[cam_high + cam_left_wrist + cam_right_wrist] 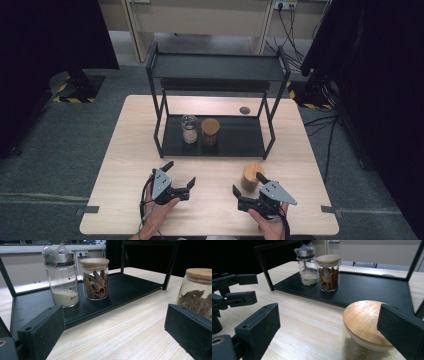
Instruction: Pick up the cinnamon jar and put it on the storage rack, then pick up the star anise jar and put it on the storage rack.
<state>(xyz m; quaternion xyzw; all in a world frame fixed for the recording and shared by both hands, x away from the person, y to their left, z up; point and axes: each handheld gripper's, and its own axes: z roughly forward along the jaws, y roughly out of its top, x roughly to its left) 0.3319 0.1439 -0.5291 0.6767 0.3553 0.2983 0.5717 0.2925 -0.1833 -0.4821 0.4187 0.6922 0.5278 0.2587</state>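
Right tool [244, 189] is sitting low on the bench [215, 210] with its jaws spread wide, and the star anise jar [249, 176] is right there between them but not gripped. Left tool [179, 174] is wide open too, holding nothing. Further out, the rack [240, 140] holds a powder jar [189, 129] and cinnamon jar [210, 131] side by side.

Black two-tier rack [216, 67] standing on my desk [125, 150], powder jar [189, 129] on the rack's lower tray, cinnamon jar [210, 131] just beside it, small grey disc [244, 110] behind the rack
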